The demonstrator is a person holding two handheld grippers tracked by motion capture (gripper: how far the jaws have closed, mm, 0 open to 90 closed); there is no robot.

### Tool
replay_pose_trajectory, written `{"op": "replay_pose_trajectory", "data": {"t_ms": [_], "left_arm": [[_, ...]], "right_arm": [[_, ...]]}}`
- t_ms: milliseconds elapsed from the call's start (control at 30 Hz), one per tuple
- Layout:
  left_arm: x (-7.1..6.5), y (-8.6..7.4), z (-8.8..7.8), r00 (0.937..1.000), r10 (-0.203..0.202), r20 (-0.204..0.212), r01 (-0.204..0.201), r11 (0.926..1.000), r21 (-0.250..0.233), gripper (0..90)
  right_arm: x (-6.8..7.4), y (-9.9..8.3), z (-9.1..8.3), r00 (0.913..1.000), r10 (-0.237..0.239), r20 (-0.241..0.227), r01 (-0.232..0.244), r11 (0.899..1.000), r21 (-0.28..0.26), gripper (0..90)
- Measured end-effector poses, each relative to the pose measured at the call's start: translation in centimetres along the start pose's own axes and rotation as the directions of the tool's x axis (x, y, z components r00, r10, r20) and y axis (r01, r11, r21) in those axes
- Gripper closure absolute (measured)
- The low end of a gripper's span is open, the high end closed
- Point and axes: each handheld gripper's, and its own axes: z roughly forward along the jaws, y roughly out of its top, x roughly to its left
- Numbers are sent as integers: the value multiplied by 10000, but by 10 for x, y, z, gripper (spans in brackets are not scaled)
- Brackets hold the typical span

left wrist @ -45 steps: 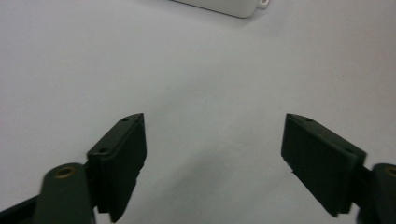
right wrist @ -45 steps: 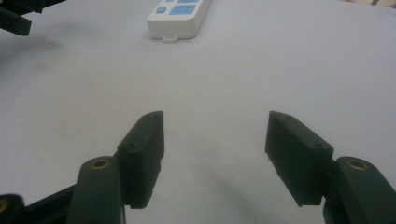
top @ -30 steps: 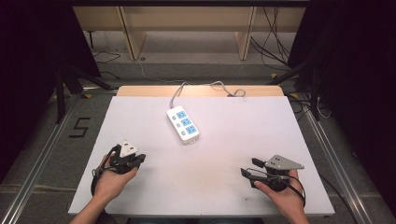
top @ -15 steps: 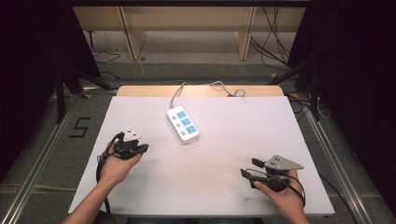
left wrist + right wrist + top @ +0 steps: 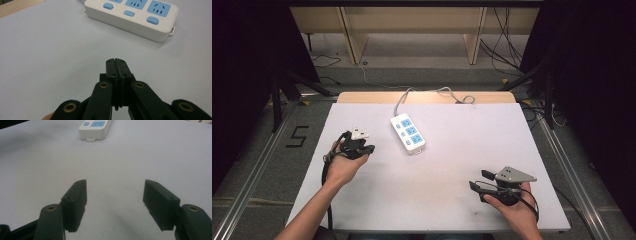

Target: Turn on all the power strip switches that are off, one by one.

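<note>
A white power strip (image 5: 408, 133) with blue sockets lies on the white table (image 5: 462, 145), left of centre, its cable running off the far edge. My left gripper (image 5: 368, 149) hovers just left of the strip, jaws pressed together with nothing between them, a small white piece on its top. In the left gripper view the shut tips (image 5: 116, 61) point toward the strip (image 5: 132, 15). My right gripper (image 5: 477, 180) rests near the front right corner, jaws apart and empty. The right gripper view has its jaws (image 5: 115, 195) spread wide over bare table, the strip (image 5: 95, 127) far ahead.
The strip's grey cable (image 5: 432, 92) loops over a wooden ledge (image 5: 492, 97) at the table's far edge. A wooden shelf frame (image 5: 412, 30) stands behind. Metal rails (image 5: 262, 165) run along both sides of the table.
My left hand has carried its shut gripper away from the person and slightly right, closer to the power strip. The right hand and gripper have stayed put.
</note>
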Motion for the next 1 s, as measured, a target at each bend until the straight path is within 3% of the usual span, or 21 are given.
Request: {"op": "replay_pose_trajectory", "data": {"t_ms": [467, 1000], "left_arm": [[0, 18, 15, 9996, 277, -33, -276, 9992, 285, 897], [-5, 43, 26, 9989, 467, 5, -467, 9987, 207, 897]], "right_arm": [[1, 0, 1, 10000, 45, -51, -45, 10000, 30, 367], [1, 0, 1, 10000, 0, -53, 0, 10000, 52, 366]]}}
